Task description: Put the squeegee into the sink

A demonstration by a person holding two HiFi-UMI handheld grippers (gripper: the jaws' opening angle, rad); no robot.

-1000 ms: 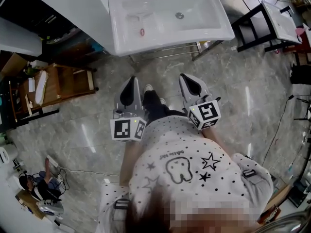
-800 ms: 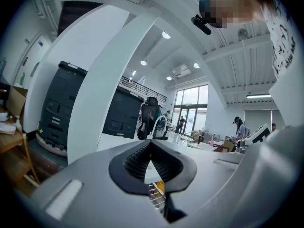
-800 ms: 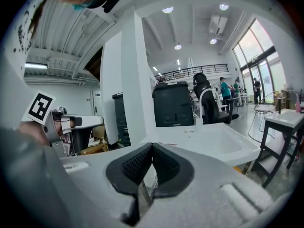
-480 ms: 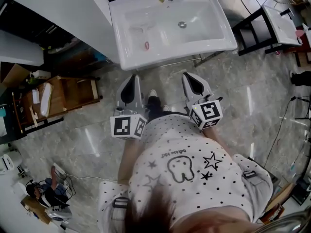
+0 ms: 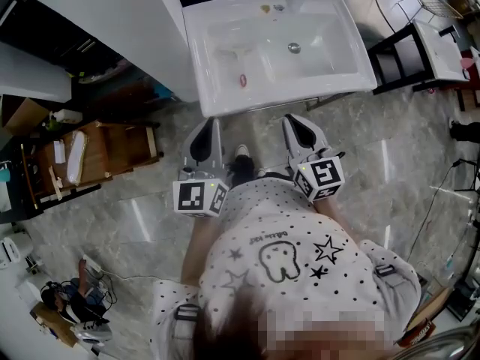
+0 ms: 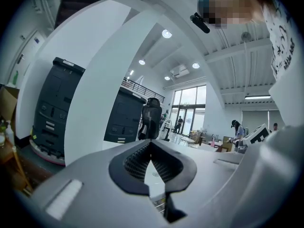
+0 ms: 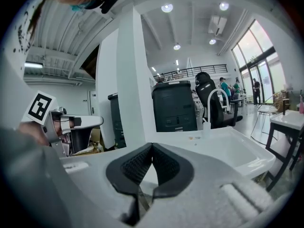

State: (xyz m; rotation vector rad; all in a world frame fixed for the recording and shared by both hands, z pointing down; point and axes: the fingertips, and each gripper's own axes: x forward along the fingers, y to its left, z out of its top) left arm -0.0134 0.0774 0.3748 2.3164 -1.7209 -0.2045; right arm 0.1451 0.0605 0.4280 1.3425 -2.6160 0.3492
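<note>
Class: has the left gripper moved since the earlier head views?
Yes. The grey left gripper has moved forward, closer to the front rim of the white ceramic sink.

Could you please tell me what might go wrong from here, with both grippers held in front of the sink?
The left gripper and the right gripper are shut and empty, and I can't make out a squeegee, so the wrong thing might get picked. Their tips are close to the sink at its front rim; a forward move could knock them against it. A small red object in the basin could be struck by anything put in.
</note>
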